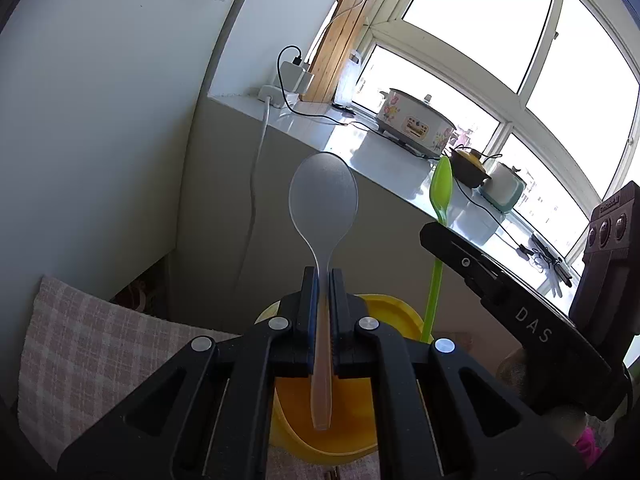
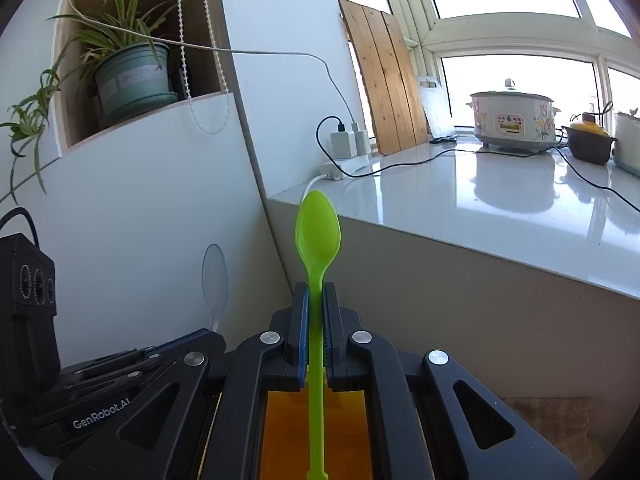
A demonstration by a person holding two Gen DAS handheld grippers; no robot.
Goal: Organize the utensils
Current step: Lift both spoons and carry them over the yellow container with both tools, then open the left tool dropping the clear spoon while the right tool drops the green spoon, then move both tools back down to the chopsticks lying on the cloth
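- I'm gripping the clear spoon (image 1: 323,204) in my left gripper (image 1: 323,280), jaws clamped on its neck; it looks light, stiff and slippery.
- My right gripper (image 2: 316,296) is pinching the green spoon (image 2: 318,232) likewise.
- I'm holding both spoons bowl-up above the yellow bowl (image 1: 400,312), grippers tilting slightly downward.

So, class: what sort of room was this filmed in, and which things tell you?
Probably a home kitchen corner or enclosed balcony: a floral cooker and a clay pot plugged in on a white counter under big windows.
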